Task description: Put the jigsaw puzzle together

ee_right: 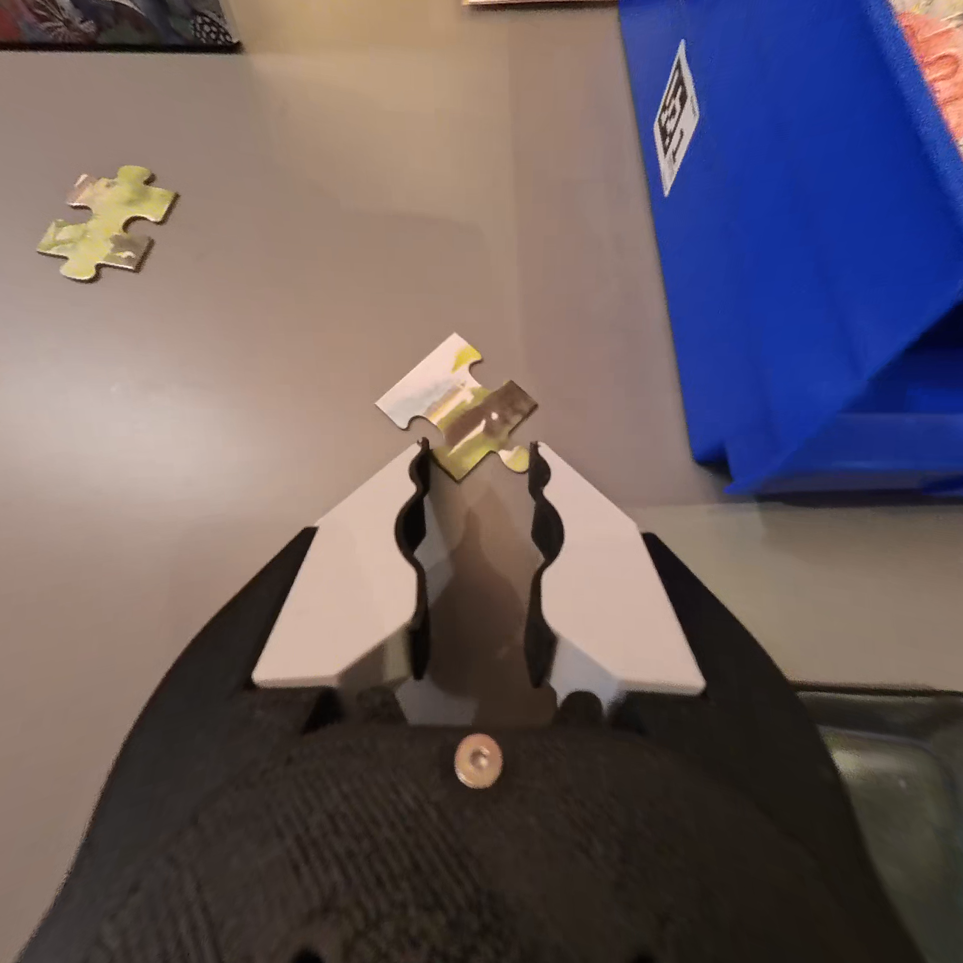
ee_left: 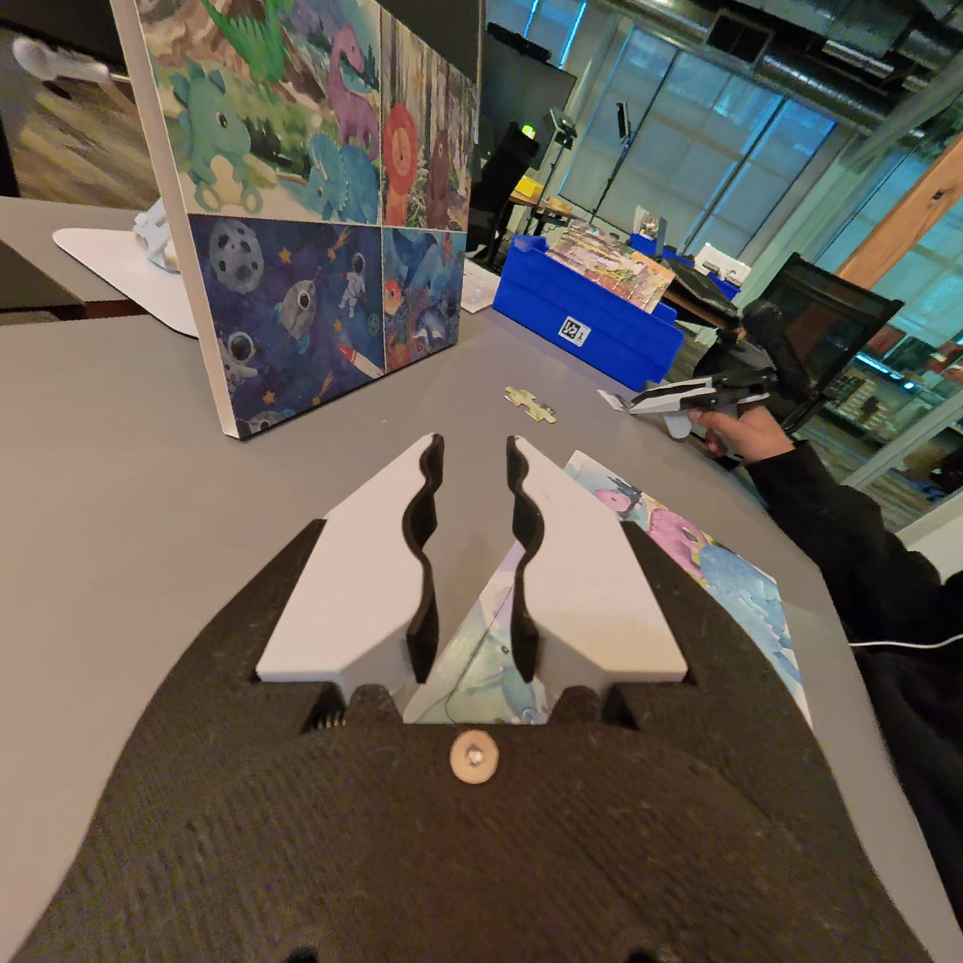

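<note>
My left gripper (ee_left: 475,440) is open and empty, low over the grey table (ee_left: 130,469). A partly assembled puzzle (ee_left: 729,573) with blue and purple dinosaurs lies under its right finger. The upright puzzle box (ee_left: 312,234) stands ahead to the left. A loose green piece (ee_left: 530,405) lies beyond, and also shows in the right wrist view (ee_right: 107,224). My right gripper (ee_right: 479,445) grips the near corner of a white, green and grey puzzle piece (ee_right: 458,401) between its fingertips, low over the table. In the left wrist view a hand holds that gripper (ee_left: 633,405) at the right.
A blue bin (ee_left: 583,312) with a square marker label holds a finished puzzle and stands at the far right; in the right wrist view the bin (ee_right: 807,260) is close on the right. A white flat stand (ee_left: 120,266) sits behind the box. A person's dark sleeve (ee_left: 860,573) lies along the right edge. The gap from one gripper's tips to the other's is roughly 45 centimetres.
</note>
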`<action>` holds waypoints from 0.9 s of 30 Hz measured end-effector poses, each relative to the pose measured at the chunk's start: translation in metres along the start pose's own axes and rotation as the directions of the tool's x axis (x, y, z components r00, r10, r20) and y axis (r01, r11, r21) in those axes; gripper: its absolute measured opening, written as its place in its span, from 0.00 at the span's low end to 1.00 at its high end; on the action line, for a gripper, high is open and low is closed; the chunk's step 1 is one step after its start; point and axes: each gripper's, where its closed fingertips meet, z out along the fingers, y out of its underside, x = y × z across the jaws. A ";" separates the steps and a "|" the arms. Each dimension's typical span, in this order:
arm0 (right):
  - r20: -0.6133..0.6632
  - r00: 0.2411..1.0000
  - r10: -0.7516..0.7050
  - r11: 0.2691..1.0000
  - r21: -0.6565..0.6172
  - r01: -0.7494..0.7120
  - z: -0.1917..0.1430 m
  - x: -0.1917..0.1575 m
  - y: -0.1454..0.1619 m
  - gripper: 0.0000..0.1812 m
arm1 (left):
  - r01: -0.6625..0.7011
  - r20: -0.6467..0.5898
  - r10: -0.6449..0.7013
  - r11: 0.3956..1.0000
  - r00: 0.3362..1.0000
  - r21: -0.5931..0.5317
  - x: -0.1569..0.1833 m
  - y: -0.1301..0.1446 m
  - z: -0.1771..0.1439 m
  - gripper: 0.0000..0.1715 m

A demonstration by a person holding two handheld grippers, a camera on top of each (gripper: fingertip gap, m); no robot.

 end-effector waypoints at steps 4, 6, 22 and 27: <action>0.078 0.995 -0.061 0.998 0.021 0.060 0.000 -0.017 -0.004 0.14 | 0.021 -0.017 -0.021 1.000 1.000 0.005 0.001 0.000 0.000 0.13; 0.152 0.979 -0.136 0.988 0.090 0.123 -0.005 -0.036 -0.013 0.00 | 0.014 -0.010 -0.014 1.000 1.000 0.004 -0.001 0.001 0.000 0.13; -0.011 1.000 -0.014 1.000 -0.007 0.014 0.015 -0.011 -0.012 0.40 | 0.006 -0.008 -0.007 1.000 1.000 -0.015 -0.003 0.006 0.002 0.13; 0.096 0.992 -0.085 0.996 -0.002 0.086 0.023 -0.024 -0.020 0.35 | 0.009 -0.019 -0.009 1.000 1.000 -0.018 0.000 0.007 0.003 0.13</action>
